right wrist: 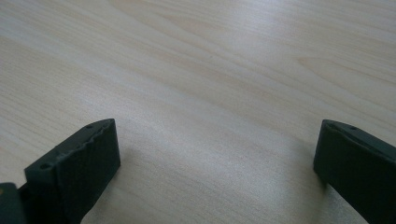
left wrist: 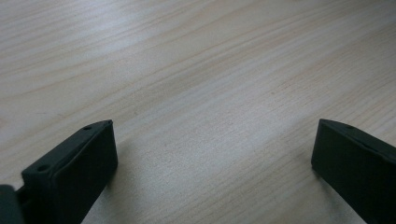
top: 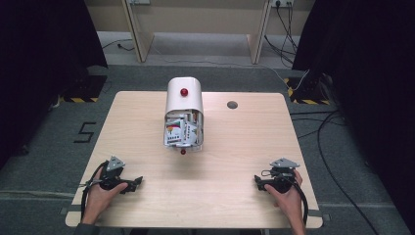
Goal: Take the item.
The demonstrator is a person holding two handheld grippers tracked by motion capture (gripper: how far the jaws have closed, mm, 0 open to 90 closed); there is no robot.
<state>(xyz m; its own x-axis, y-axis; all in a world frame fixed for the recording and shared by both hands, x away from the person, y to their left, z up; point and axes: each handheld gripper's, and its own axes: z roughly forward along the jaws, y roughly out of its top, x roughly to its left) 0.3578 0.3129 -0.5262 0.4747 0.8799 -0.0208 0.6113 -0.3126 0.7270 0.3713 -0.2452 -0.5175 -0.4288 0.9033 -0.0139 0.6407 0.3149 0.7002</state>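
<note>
- We see our left gripper (left wrist: 212,154) with its two black jaws spread wide apart, nothing between them.
- Beneath them lies the pale wooden table (left wrist: 201,70), its grain running slantwise, with soft shadows beside each jaw.

Pale wood-grain tabletop (top: 244,147), smooth, slight sheen.
White bin (top: 184,98) looks glossy plastic, paper packets (top: 180,131) inside; gripper fingers (left wrist: 74,172) matt black plastic.

White bin (top: 184,113) tipped over, mid-table

High overhead; gripper cams near table (top: 235,161)
</note>
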